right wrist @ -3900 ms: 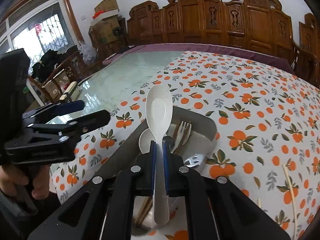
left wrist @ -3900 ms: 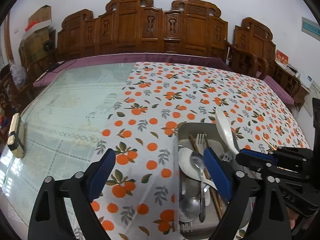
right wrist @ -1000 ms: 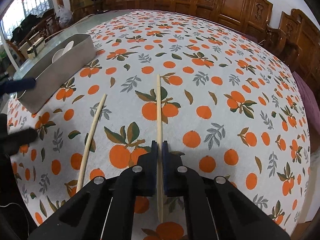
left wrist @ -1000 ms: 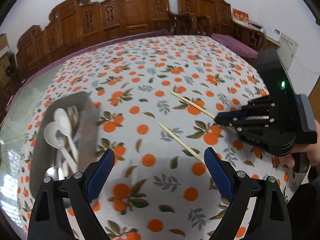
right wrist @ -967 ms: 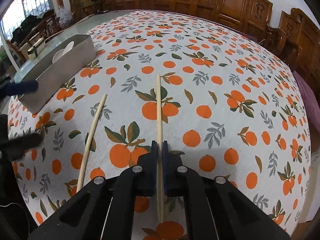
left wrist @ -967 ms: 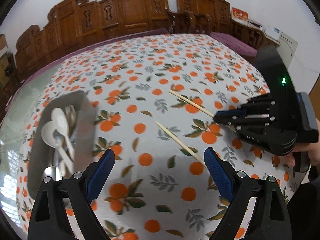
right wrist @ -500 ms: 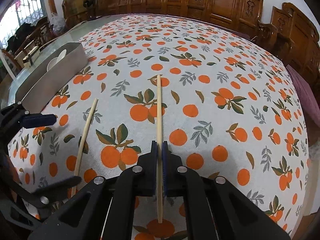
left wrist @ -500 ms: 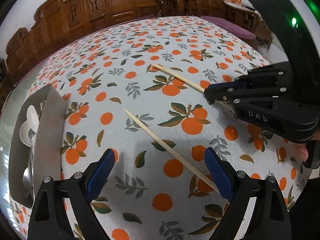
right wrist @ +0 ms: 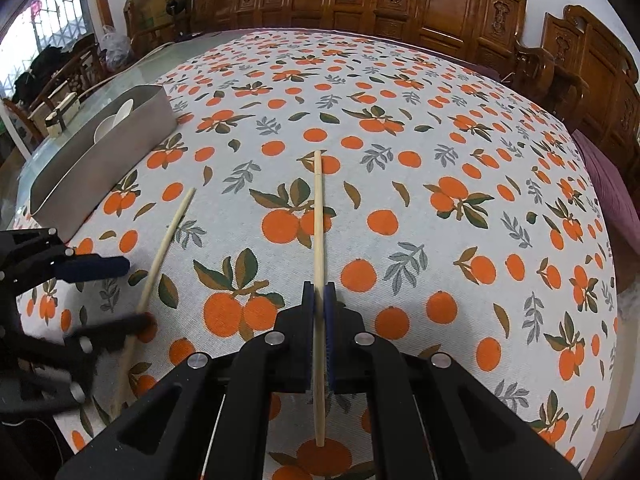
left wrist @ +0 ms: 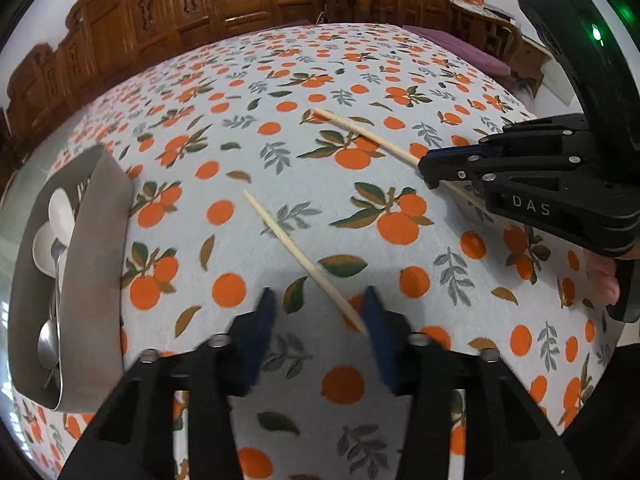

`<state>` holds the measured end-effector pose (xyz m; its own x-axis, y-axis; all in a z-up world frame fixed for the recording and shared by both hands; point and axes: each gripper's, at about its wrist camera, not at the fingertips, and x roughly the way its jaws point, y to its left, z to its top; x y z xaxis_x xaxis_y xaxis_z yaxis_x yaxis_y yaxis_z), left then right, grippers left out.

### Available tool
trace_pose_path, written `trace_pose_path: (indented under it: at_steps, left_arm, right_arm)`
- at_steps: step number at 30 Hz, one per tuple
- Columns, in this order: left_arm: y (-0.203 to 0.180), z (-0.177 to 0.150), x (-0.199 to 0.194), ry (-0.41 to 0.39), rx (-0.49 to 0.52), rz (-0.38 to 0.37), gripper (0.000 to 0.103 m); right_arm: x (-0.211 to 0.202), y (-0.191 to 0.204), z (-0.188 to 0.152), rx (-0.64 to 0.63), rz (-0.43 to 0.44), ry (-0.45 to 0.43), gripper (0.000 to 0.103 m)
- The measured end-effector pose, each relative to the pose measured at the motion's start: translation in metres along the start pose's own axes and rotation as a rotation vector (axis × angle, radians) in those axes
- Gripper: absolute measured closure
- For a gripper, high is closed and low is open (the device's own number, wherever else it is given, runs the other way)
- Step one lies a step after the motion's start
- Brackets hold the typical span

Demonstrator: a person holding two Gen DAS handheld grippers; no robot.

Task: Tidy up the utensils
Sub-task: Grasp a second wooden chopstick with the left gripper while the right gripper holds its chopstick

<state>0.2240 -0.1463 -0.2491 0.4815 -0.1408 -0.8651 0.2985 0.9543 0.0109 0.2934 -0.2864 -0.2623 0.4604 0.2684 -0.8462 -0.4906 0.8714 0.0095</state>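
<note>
Pale wooden chopstick (left wrist: pixel 304 258) lies flat on the orange-print table (left wrist: pixel 400 80), its near end between the closing jaws of the left hand-held gripper (left wrist: pixel 318 314), not yet pinched. Right hand-held gripper (right wrist: pixel 319 300) is clamped on a second chopstick (right wrist: pixel 318 216). Risk: the thin stick rolls or tips out off-centre before reaching the grey metal tray (left wrist: pixel 100 240)

My left gripper (left wrist: pixel 320 300) points steeply down at the table, and its blue pads (left wrist: pixel 262 320) are blurred as the jaws close around a chopstick (left wrist: pixel 296 250) that lies between them; only the right-hand pad looks to be at it. My right gripper (right wrist: pixel 319 300) also tilts steeply down, jaws clamped tight on a second chopstick (right wrist: pixel 318 220) running straight out ahead. In the left view, fingers (left wrist: pixel 606 280) curl around the right gripper's handle.
</note>
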Motion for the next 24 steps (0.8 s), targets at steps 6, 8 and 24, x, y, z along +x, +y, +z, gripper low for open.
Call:
trace_pose_path:
  at_steps: [6, 8, 24]
  left_arm:
    - [0.018, -0.001, -0.001, 0.016, -0.042, -0.001, 0.095]
    - [0.021, -0.001, -0.001, 0.019, -0.051, -0.003, 0.096]
    - [0.032, 0.0, -0.014, -0.015, -0.046, -0.016, 0.099]
  right_arm:
    - [0.0, 0.003, 0.001, -0.005, 0.008, -0.002, 0.097]
    - [0.0, 0.005, 0.001, -0.01, 0.01, 0.0, 0.097]
    - [0.005, 0.018, 0.005, -0.022, 0.004, 0.018, 0.097]
